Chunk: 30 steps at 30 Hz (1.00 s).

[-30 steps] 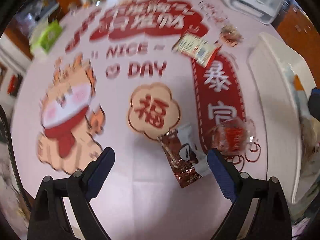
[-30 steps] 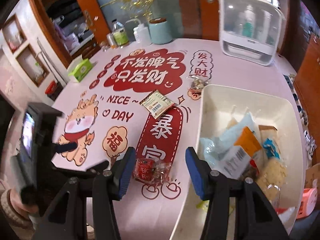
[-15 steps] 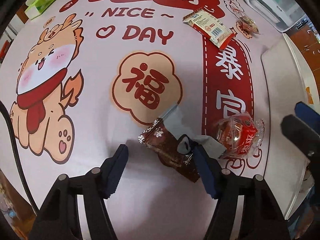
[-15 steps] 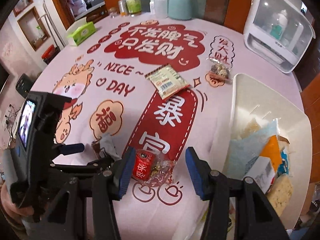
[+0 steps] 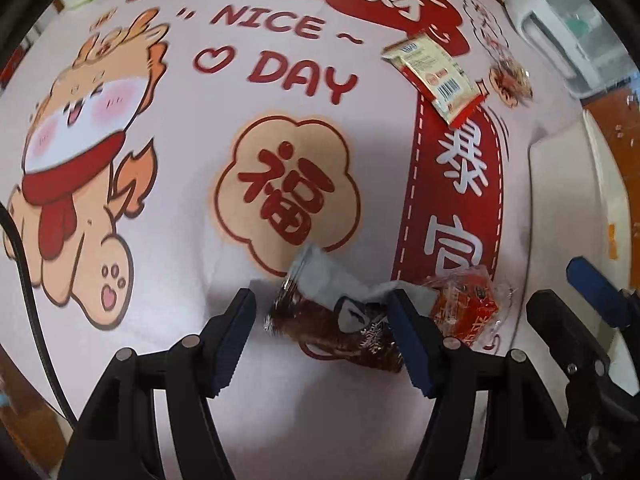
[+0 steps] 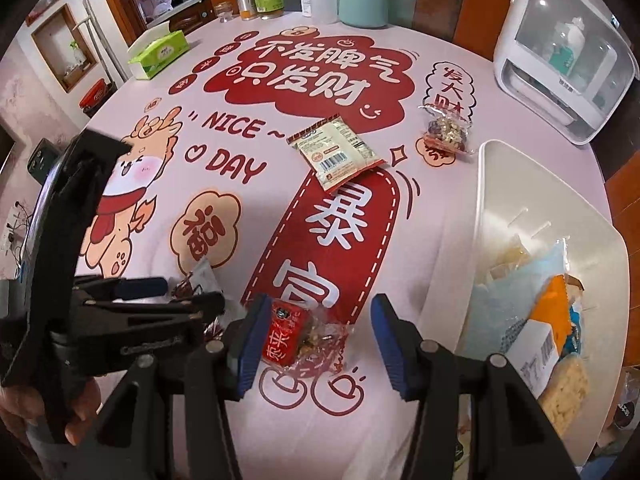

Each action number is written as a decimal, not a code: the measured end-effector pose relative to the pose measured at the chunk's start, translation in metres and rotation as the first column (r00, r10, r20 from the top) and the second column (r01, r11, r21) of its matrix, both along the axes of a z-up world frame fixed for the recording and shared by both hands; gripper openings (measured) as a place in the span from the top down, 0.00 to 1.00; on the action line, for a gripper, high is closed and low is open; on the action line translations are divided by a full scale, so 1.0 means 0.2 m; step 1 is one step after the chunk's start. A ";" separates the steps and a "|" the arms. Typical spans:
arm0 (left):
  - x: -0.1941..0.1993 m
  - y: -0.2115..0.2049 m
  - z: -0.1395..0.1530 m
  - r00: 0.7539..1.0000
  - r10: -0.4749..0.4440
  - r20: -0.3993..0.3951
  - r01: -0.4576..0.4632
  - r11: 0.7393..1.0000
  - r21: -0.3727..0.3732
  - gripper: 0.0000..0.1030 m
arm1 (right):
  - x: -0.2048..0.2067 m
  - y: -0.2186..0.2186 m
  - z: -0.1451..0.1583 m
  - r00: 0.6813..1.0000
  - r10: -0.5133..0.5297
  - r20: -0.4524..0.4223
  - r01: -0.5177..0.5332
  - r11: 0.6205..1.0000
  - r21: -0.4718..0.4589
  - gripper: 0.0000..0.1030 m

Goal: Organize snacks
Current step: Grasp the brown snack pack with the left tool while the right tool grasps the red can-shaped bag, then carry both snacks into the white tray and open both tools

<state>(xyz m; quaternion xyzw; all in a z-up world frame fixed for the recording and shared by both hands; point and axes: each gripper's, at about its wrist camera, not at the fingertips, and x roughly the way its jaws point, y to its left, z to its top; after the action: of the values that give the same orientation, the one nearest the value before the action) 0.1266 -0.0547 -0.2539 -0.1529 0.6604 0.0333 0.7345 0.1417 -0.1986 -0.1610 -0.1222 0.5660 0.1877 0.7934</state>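
Half the brown packet seems gripper-hidden.

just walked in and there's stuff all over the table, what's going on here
A person is tidying snacks off a printed tablecloth, with a two-finger tool in each hand. The left tool straddles a brown snack packet; the right tool straddles a red snack in clear wrap. Neither has gripped yet, and both snacks lie on the cloth. A white bin at the right already holds several packets, while a beige packet and a small mixed-nut bag wait farther back.
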 end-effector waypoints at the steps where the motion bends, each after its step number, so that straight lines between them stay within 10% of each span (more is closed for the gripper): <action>1: 0.00 -0.01 0.00 1.000 -0.014 0.005 0.014 1.000 0.009 0.35 | 0.00 0.01 -0.01 1.000 0.006 -0.001 -0.006 1.000 -0.004 0.49; 15: -0.10 0.07 0.07 0.984 -0.159 0.080 0.162 0.986 -0.030 0.76 | 0.00 0.09 -0.13 0.992 0.081 -0.099 -0.086 0.995 -0.045 0.49; 30: -0.19 0.28 0.15 0.985 -0.133 0.111 0.137 0.990 -0.025 0.77 | 0.06 0.18 -0.34 0.968 0.052 -0.244 -0.070 0.995 -0.068 0.32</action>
<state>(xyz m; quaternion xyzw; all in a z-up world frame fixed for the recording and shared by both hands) 0.0881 0.0018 -0.2230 -0.1212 0.6285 -0.0357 0.7675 0.1539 -0.1628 -0.2293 -0.1460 0.6610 0.2039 0.7073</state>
